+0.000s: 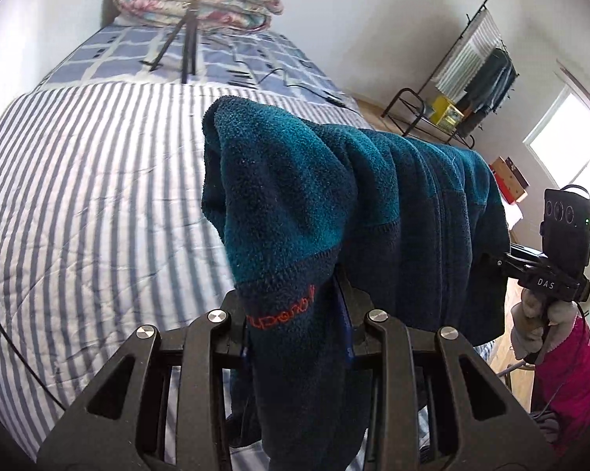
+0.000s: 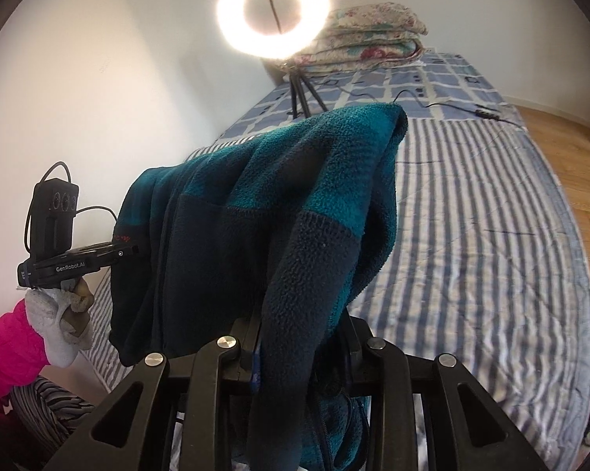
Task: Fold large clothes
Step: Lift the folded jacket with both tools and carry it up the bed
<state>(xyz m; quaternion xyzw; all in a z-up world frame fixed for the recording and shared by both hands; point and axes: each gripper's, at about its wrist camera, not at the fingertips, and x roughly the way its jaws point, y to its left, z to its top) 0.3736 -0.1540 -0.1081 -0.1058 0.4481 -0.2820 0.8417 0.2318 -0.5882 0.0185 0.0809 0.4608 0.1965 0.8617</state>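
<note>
A teal and navy fleece jacket (image 1: 295, 180) hangs in the air above the striped bed (image 1: 79, 196), stretched between both grippers. My left gripper (image 1: 295, 318) is shut on one navy edge with an orange logo. In the right wrist view my right gripper (image 2: 295, 337) pinches the other edge of the jacket (image 2: 295, 180), which drapes over its jaws. Each view also shows the other tool from the side: the right gripper (image 1: 495, 263) and the left gripper (image 2: 136, 249), tips buried in fleece. Gloved hands (image 2: 59, 322) with pink sleeves hold the handles.
A lit ring light (image 2: 273, 19) on a tripod (image 1: 185, 47) stands at the far end of the bed, with folded floral quilts (image 2: 365, 39) behind it. A black cable (image 2: 452, 108) lies across the bedspread. A clothes rack (image 1: 471, 78) stands by the wall over wooden floor.
</note>
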